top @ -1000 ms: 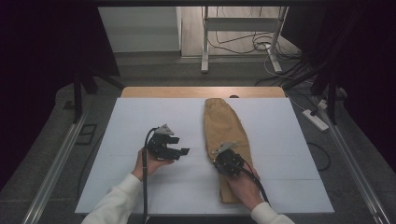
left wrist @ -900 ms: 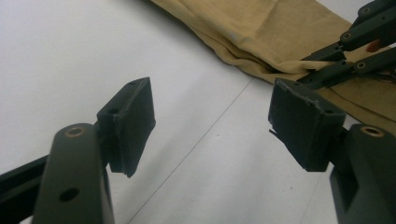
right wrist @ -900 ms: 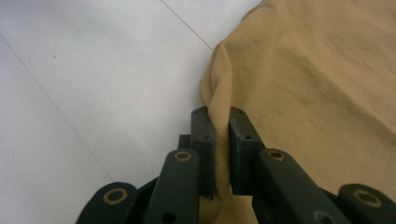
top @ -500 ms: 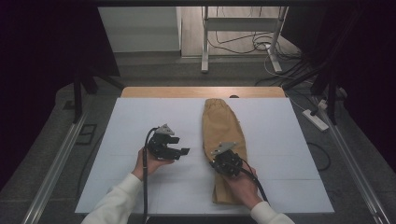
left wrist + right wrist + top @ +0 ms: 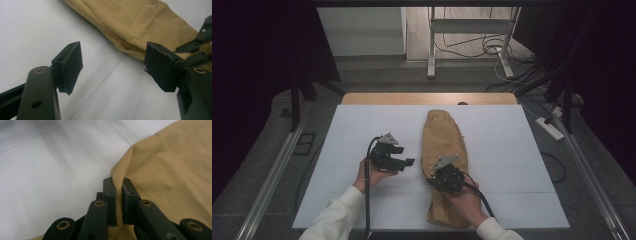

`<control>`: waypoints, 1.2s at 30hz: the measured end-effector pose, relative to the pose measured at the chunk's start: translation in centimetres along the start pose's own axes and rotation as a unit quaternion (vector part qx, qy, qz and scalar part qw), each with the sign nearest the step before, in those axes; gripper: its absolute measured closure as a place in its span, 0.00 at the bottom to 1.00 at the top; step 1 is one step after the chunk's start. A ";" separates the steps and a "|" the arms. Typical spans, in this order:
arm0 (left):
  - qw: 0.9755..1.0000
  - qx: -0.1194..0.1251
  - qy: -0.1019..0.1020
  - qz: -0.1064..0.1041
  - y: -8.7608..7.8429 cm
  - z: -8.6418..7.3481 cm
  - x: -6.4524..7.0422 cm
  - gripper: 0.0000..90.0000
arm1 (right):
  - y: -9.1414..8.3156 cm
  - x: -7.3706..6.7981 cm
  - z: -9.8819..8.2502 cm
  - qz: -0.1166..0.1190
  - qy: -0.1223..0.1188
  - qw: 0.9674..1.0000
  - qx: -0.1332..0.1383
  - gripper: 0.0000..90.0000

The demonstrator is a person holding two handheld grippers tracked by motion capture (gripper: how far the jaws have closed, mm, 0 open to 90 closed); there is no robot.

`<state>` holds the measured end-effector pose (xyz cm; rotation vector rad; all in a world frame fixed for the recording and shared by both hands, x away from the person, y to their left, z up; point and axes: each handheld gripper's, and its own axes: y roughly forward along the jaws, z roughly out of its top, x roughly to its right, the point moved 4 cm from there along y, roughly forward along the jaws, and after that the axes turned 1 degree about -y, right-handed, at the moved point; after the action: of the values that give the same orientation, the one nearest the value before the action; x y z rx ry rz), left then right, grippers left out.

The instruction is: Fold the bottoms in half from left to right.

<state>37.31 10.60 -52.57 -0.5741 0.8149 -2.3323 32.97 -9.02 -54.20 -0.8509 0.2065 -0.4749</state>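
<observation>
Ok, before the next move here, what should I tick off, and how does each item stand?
1. Right gripper pinching the edge of the tan cloth: ok, jaws shut on a fold.
2. Left gripper open: ok, jaws wide apart.
3. Left gripper free of cloth: ok, nothing between the jaws; cloth edge lies just beyond.
4. Cloth on the white mat: ok, its near end by the mat's front edge.
5. How many layers the right gripper holds: cannot tell.
</observation>
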 end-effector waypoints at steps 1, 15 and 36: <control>1.000 0.000 0.000 0.000 0.0 0.0 0.0 0.34 | 0.0 -0.2 0.1 0.002 -0.003 1.000 -0.002 0.92; 1.000 0.000 0.000 0.001 -0.1 0.0 -0.1 0.34 | 0.5 -2.5 0.4 0.042 -0.020 0.999 -0.005 0.92; 1.000 0.002 0.004 0.002 -0.1 -0.1 -0.1 0.34 | 0.8 -3.2 0.4 0.056 -0.020 0.998 -0.005 0.91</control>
<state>37.33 10.76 -52.61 -0.5614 0.8148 -2.3328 30.59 -6.78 -54.57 -0.8533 0.2190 -0.3513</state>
